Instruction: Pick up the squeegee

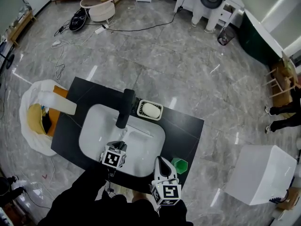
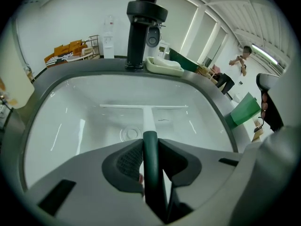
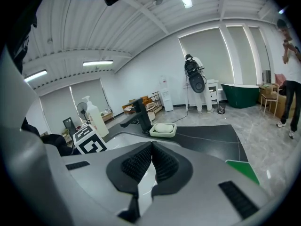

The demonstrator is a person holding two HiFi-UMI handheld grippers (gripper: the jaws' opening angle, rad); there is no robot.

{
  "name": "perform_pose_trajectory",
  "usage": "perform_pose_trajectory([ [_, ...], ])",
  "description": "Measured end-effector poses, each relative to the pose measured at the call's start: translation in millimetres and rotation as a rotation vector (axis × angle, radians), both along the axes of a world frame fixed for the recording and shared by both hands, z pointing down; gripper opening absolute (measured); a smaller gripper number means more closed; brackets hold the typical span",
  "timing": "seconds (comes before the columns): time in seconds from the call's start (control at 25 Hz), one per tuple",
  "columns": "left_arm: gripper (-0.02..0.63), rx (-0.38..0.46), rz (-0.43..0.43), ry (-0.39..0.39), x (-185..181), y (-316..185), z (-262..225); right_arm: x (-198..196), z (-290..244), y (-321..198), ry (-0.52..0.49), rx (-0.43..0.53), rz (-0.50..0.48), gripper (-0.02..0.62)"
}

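Observation:
The squeegee (image 2: 144,108) is a T-shaped tool: a white blade and stem low in the white sink (image 2: 70,117), and a dark green handle (image 2: 150,160) running back between my left jaws. My left gripper (image 2: 150,142) is shut on that handle, pads pressed on both sides. In the head view the left gripper (image 1: 120,146) hangs over the near half of the sink (image 1: 94,126), pointing steeply down. My right gripper (image 1: 159,161) stands over the counter's near edge to the right, shut with nothing in it; its pads (image 3: 151,149) meet at the tips.
A black faucet (image 1: 126,108) rises at the sink's far rim, beside a soap dish (image 1: 150,109) with a white bar. A green cup (image 1: 179,165) sits on the black counter (image 1: 188,131) near the right gripper. A pump bottle (image 1: 59,102) and a lined bin (image 1: 33,121) stand left.

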State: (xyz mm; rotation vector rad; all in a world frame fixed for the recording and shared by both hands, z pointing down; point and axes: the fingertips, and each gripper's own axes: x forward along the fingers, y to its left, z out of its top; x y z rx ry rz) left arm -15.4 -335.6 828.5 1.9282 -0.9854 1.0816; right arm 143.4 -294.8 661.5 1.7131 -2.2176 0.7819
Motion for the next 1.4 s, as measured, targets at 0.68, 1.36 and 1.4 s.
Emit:
perform_pose_trajectory([
  [0.68,0.104,0.133,-0.054,0.040,-32,17,-75,-26,-52,34,0.032,0.090,-0.011,0.017],
  [1.36,0.104,0.293,-0.088,0.097,-81,87,-161,-69,-110,107,0.061,0.208,-0.006,0.017],
  [1.4,0.104,0.311,-0.091,0.103,-85,94,-166,-73,-112,114,0.063,0.218,-0.006,0.017],
])
